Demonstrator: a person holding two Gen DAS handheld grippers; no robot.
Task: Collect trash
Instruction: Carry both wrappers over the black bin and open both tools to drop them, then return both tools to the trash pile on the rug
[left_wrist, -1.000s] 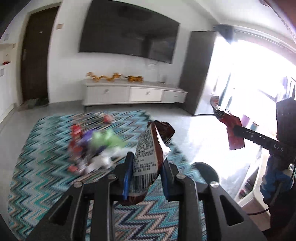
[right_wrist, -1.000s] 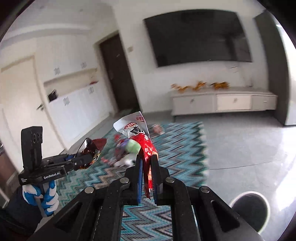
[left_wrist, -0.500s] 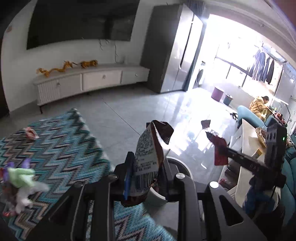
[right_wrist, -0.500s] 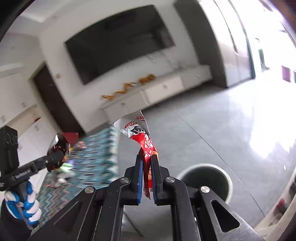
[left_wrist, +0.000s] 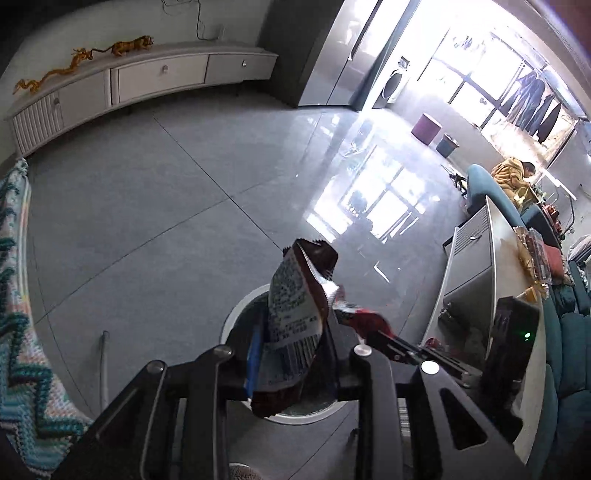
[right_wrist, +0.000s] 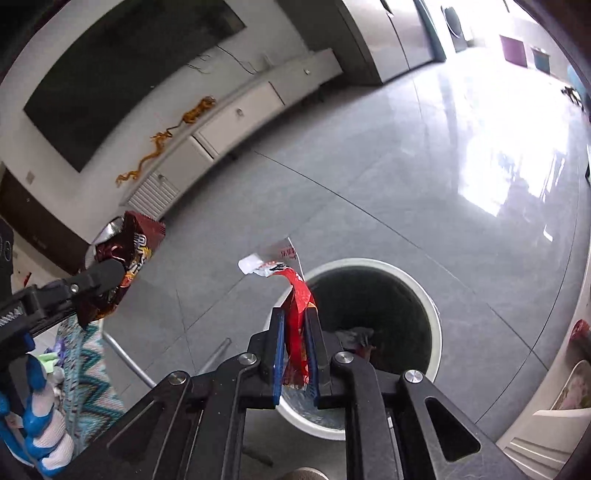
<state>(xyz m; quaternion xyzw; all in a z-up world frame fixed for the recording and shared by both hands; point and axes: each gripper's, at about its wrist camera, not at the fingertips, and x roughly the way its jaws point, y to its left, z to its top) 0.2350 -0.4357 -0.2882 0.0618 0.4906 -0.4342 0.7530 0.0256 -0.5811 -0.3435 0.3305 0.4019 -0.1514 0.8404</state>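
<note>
Opening fingers, wrappers between, over white bin (right_wrist: 436, 314) on glossy grey tiles (right_wrist: 406, 177).

Floor (right_wrist: 369, 155): large grey tiles, polished, mirror-glossy under window light. Rug (left_wrist: 18, 350): knitted-looking cloth, rough zigzag weave. Bin (right_wrist: 436, 317): smooth white rim, dark matt inside. Brown wrapper (left_wrist: 295, 325): crinkled glossy foil-plastic, silvery lining. Red wrapper (right_wrist: 297, 314): shiny thin plastic film. Gripper frames: matt black, bright metal screws. Glove (right_wrist: 40, 435): knit fabric, blue coated.
</note>
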